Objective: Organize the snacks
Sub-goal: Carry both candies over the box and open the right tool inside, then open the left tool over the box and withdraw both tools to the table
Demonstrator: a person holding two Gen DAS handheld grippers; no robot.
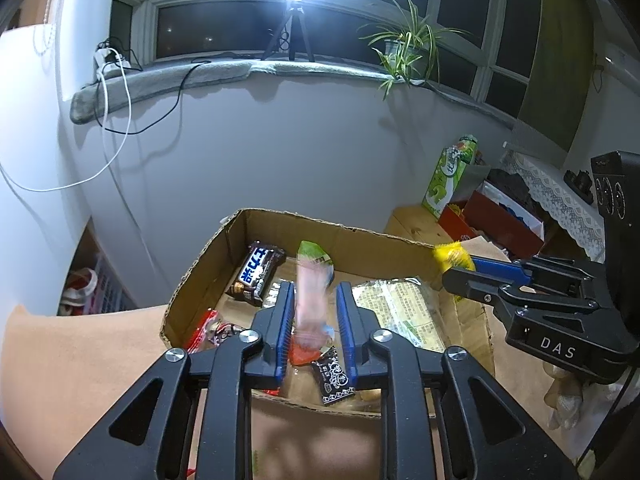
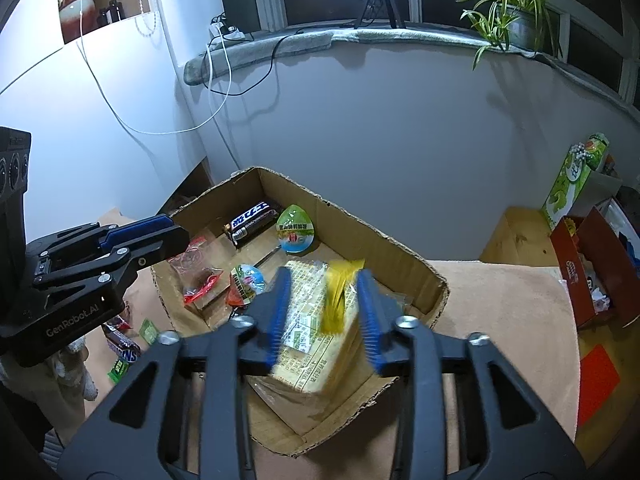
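Note:
An open cardboard box (image 1: pixel 340 229) (image 2: pixel 360 224) holds a dark chocolate bar (image 1: pixel 258 276) (image 2: pixel 250 222), a green jelly cup (image 2: pixel 296 232), a large cracker pack (image 1: pixel 400 308) (image 2: pixel 312 340) and red packets (image 2: pixel 196 276). My left gripper (image 1: pixel 316 320) (image 2: pixel 180 236) hangs over the box's near left part. A blurred pink packet (image 1: pixel 312 300) streaks down between its blue pads, which stand slightly apart. Over the cracker pack, my right gripper (image 2: pixel 324 312) (image 1: pixel 456 270) is open, with a blurred yellow packet (image 2: pixel 340 296) (image 1: pixel 454 256) loose in the gap.
On the peach cloth (image 2: pixel 500 300) left of the box lie a chocolate bar (image 2: pixel 124 348) and small green packets (image 2: pixel 148 330). A green carton (image 2: pixel 572 180) and a red box (image 2: pixel 588 272) stand at the right by a wooden stool (image 2: pixel 516 232).

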